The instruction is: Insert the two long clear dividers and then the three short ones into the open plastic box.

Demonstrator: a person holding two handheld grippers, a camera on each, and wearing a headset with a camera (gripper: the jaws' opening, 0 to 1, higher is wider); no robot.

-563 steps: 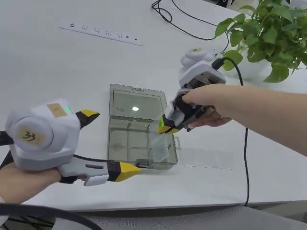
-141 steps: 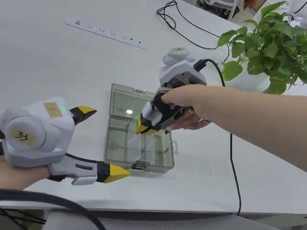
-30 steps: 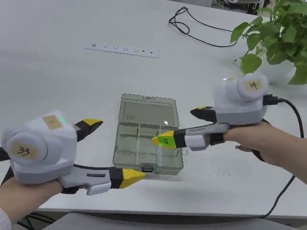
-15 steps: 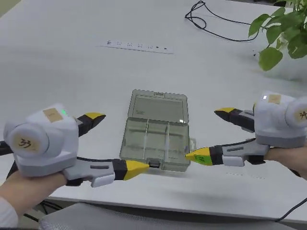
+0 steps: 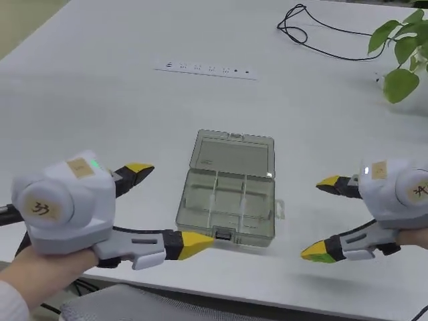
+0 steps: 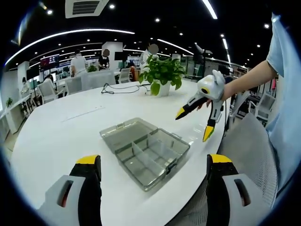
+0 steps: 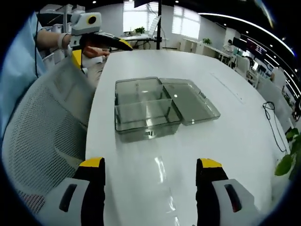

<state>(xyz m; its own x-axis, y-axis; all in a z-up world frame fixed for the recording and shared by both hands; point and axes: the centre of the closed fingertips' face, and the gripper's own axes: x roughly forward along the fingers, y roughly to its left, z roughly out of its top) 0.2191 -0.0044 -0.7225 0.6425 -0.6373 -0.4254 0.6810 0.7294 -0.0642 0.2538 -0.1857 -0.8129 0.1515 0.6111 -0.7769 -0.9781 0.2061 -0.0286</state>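
The open smoky-clear plastic box (image 5: 224, 235) lies mid-table, its lid (image 5: 234, 155) flat behind it. Clear dividers (image 5: 229, 198) stand inside and split it into several compartments. My left gripper (image 5: 170, 206) hovers open just left of the box's front corner, holding nothing. To the right of the box my right gripper (image 5: 319, 217) is open too, apart from it. The left gripper view has the box (image 6: 146, 150) ahead of my left gripper (image 6: 153, 162), with my right gripper (image 6: 193, 127) beyond. In the right gripper view, faint glints (image 7: 162, 169) lie between the jaws; I cannot tell whether a clear piece is there.
A white power strip (image 5: 204, 69) lies at the back of the table, and a black cable (image 5: 314, 30) loops at the far right beside a potted plant (image 5: 404, 50). The table's front edge runs just below both grippers. A mesh chair (image 7: 42, 141) stands off that edge.
My right gripper has drawn back from over the box to its right, toward the front edge, open and empty. The left gripper has kept its place. The head camera has shifted.
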